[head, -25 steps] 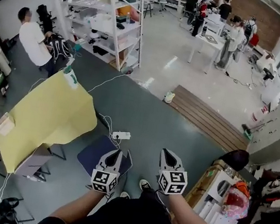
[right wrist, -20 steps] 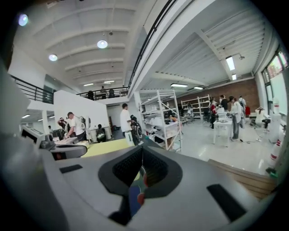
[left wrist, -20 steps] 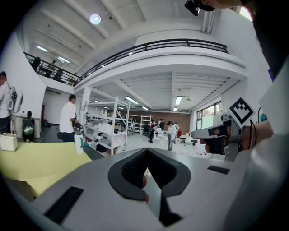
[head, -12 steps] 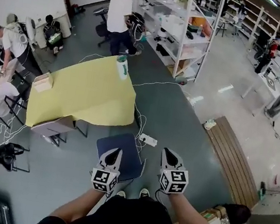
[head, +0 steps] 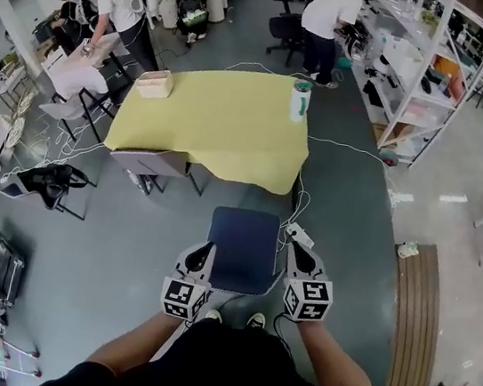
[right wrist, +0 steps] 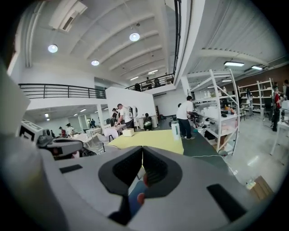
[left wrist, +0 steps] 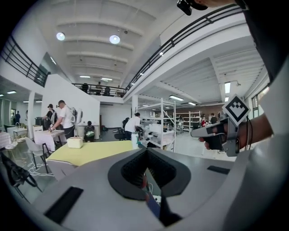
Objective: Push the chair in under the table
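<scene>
Chair stands near the worktop.
Left tongs and right tongs, clenched and empty, sit beside the chair.

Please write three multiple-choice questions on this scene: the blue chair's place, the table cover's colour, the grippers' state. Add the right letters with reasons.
1. Where is the blue chair relative to the table?
A. under it
B. on the floor in front, apart from it
C. on top of it
2. The table cover is:
A. yellow
B. red
C. black
3. The left gripper and right gripper are:
A. wide open
B. shut, empty
C. one open, one shut
Answers: 1 B, floor shows between chair and table; 2 A, the cover is yellow; 3 B, each gripper view shows jaws together with nothing between.
</scene>
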